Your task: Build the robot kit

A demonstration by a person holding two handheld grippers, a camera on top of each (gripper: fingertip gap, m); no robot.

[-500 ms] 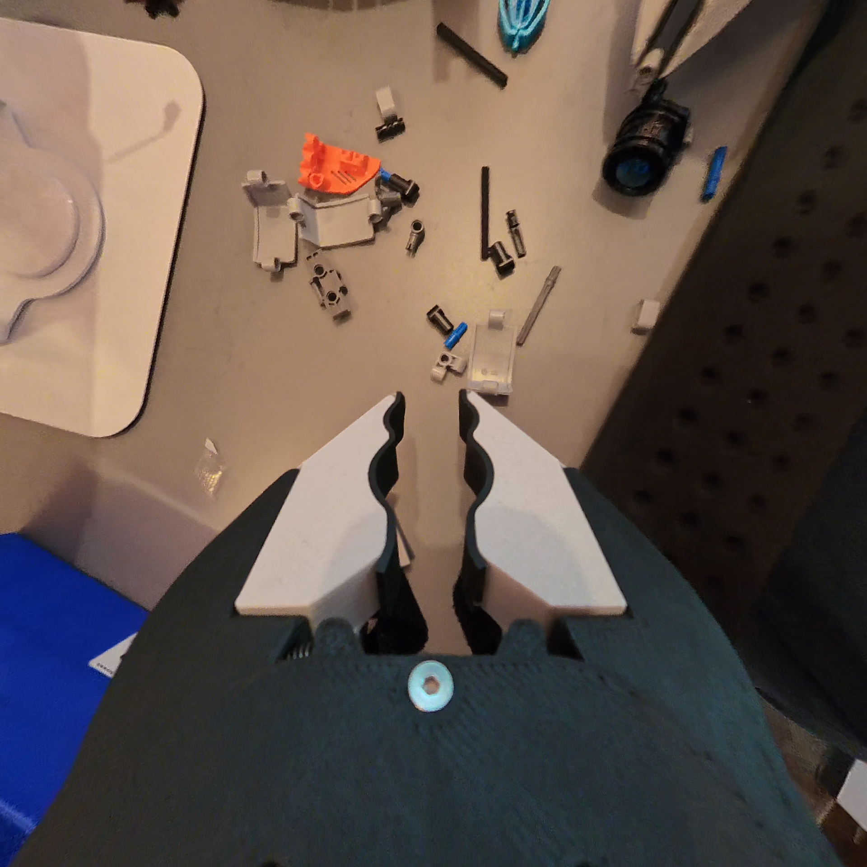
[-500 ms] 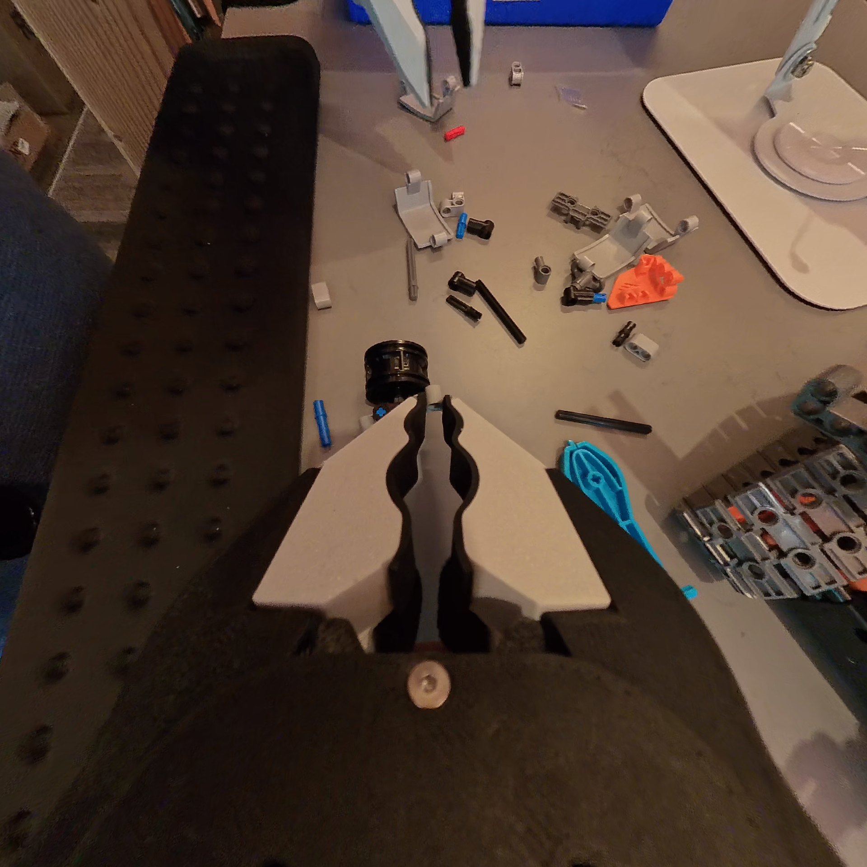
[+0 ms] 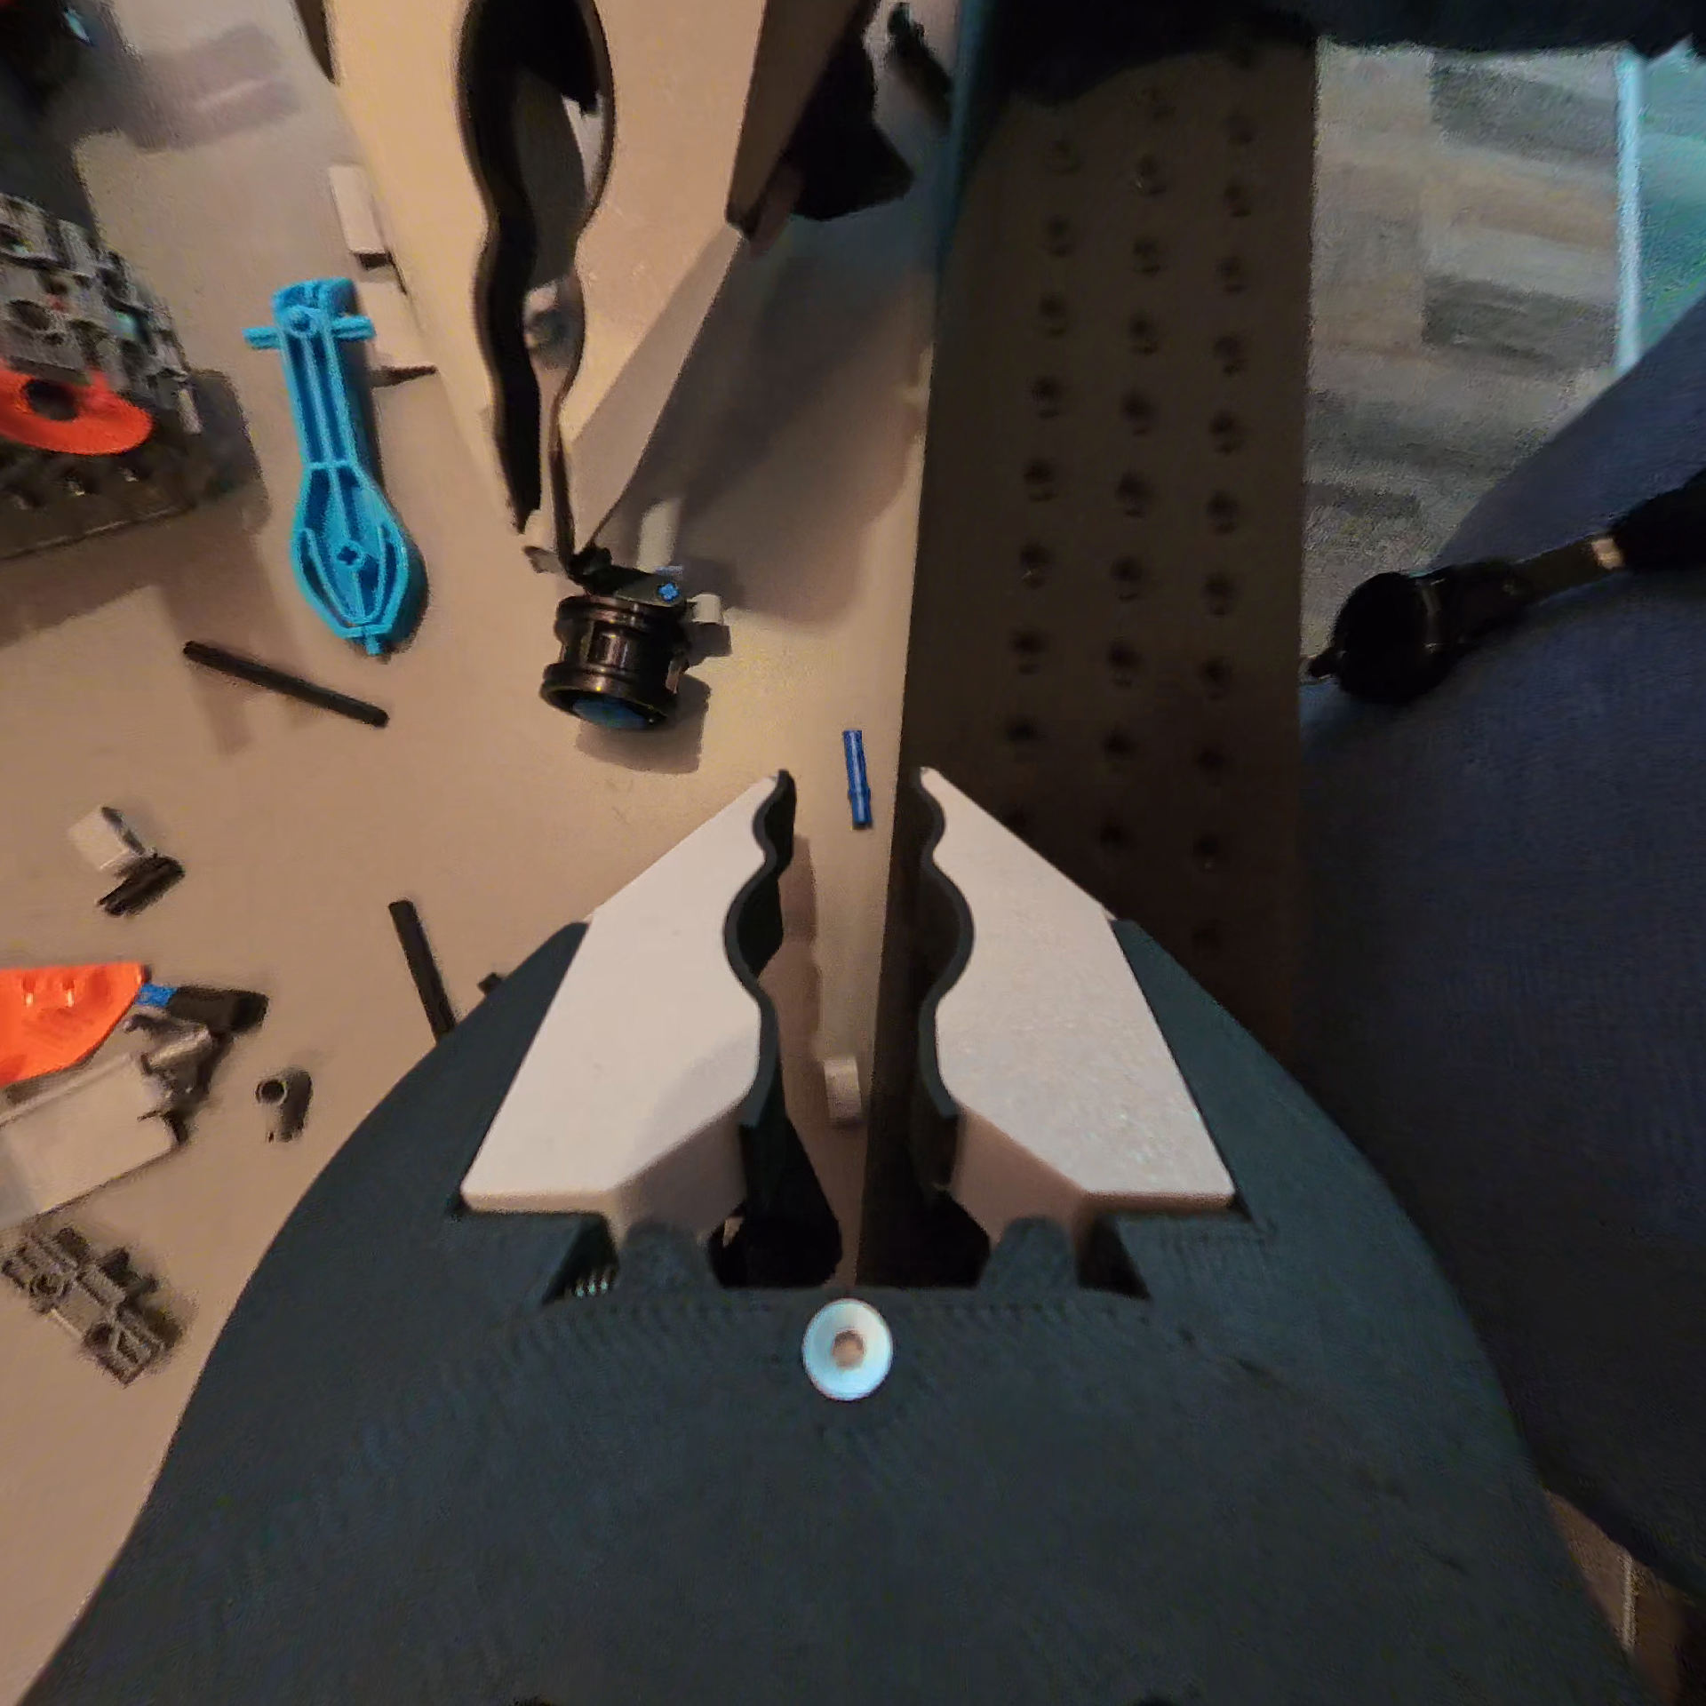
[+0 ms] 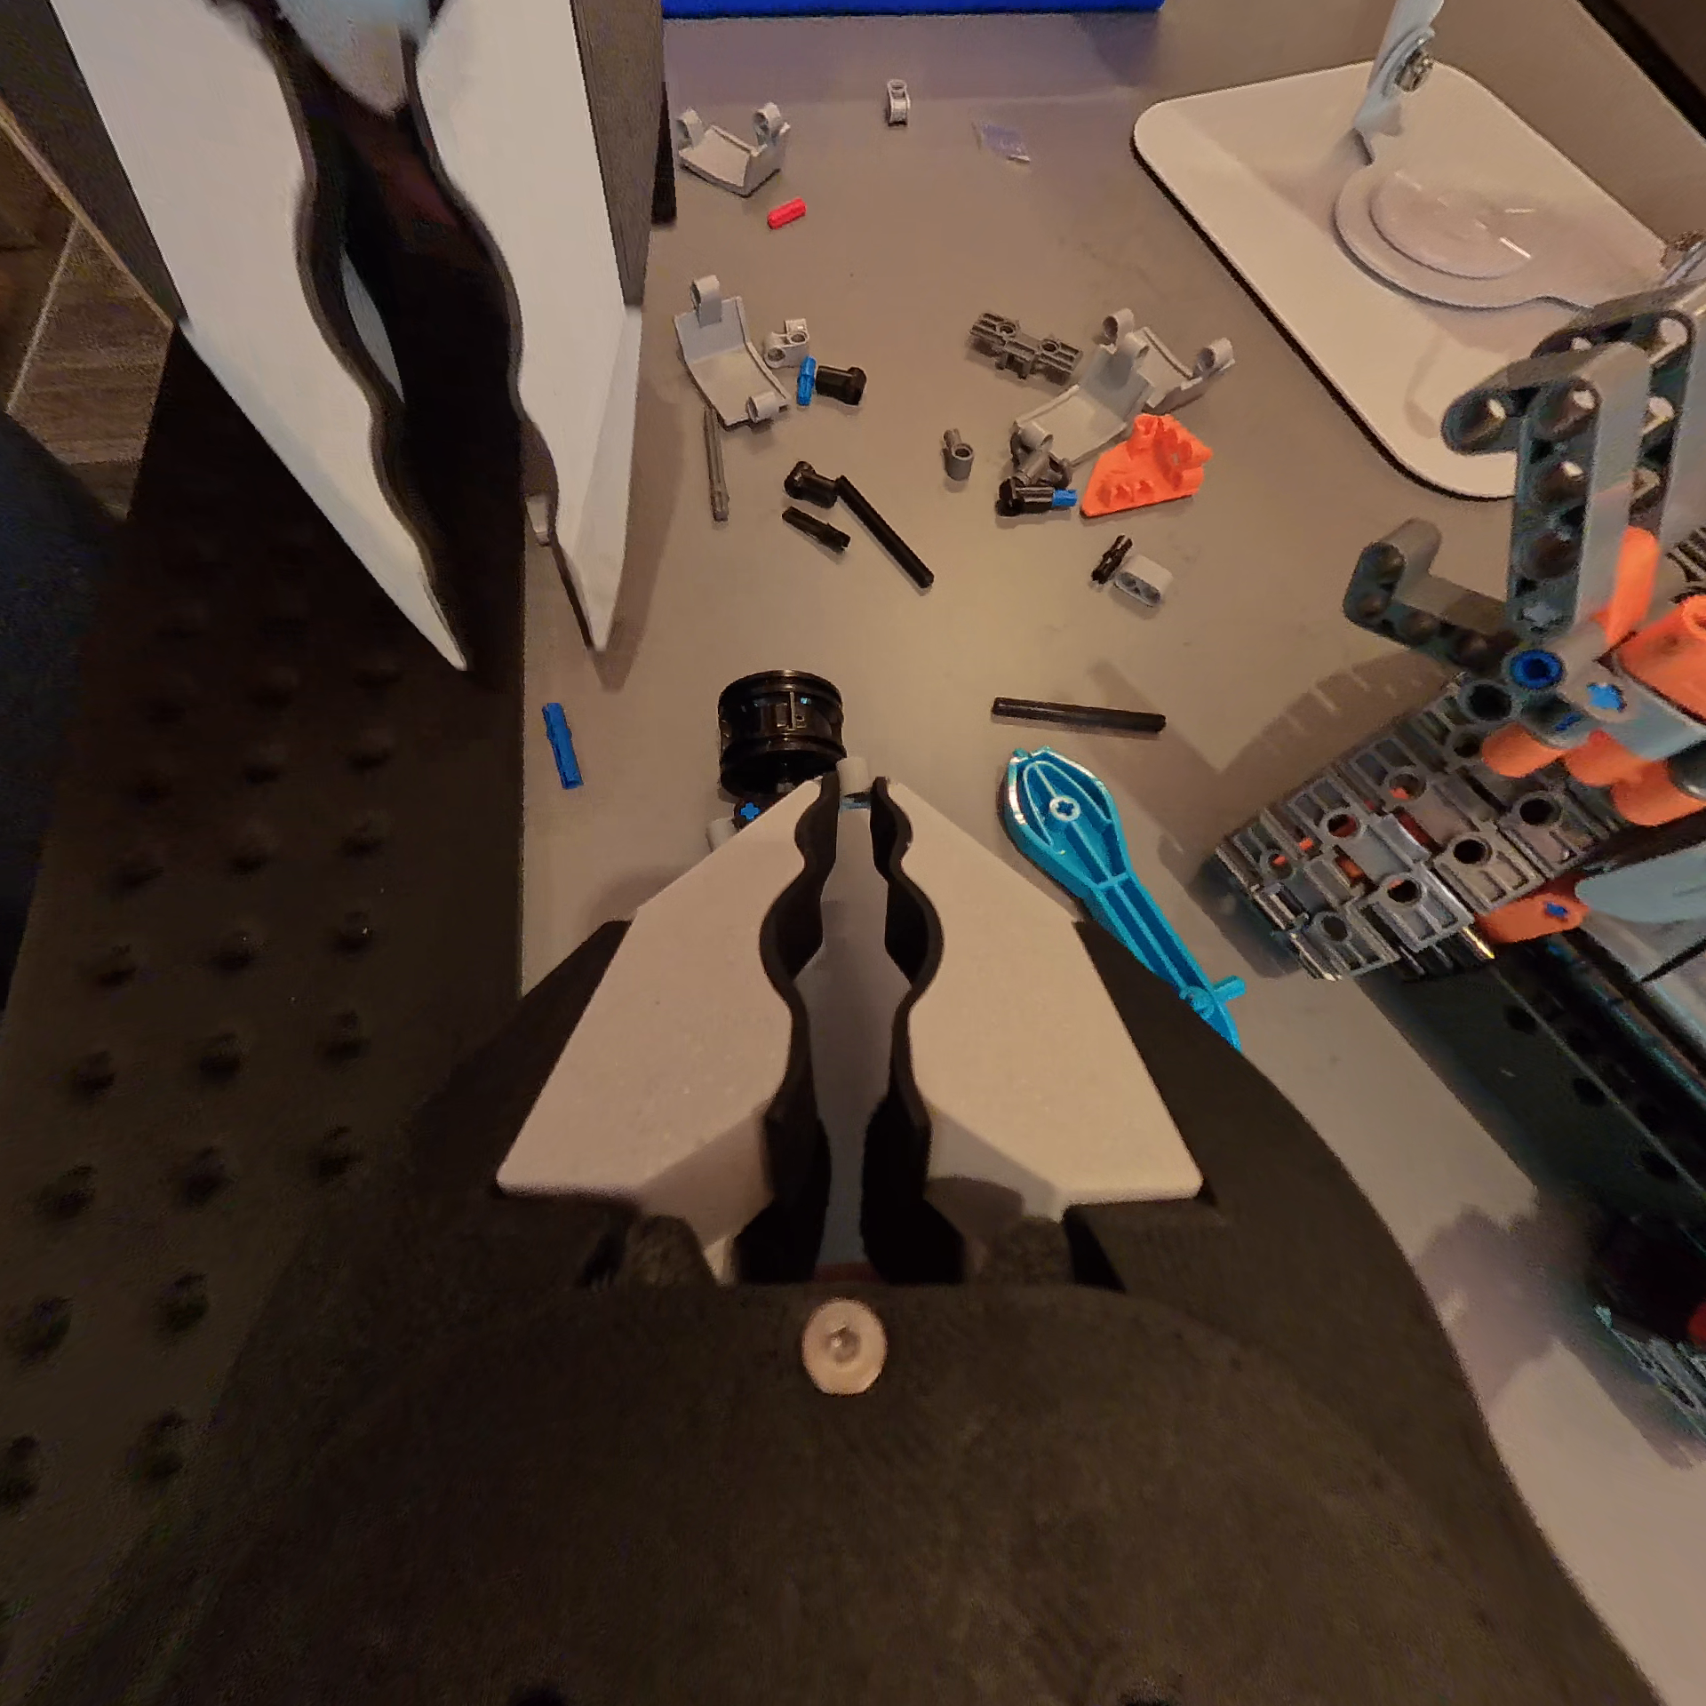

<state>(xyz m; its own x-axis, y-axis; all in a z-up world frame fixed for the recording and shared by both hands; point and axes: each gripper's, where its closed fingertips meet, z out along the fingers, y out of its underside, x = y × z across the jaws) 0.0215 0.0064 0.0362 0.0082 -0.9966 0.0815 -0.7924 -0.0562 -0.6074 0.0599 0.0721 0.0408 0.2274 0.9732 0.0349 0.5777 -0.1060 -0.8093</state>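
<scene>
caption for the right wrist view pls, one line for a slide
Right gripper nearly closed at a black wheel hub, left gripper open beside a blue pin.

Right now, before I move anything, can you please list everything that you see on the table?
table: one, grey
black wheel: one, middle, with small parts fixed on it
blue pin: one, near the table edge by the mat
turquoise paddle: one, right of the wheel
black rods: two, middle
orange piece: one, far middle
grey curved panels: several, far side
red pin: one, far side
built model: one, grey and orange, right
white board: one, far right
dotted mat: one, black, left
left gripper: open, over the blue pin
right gripper: pinching the wheel's small parts
</scene>
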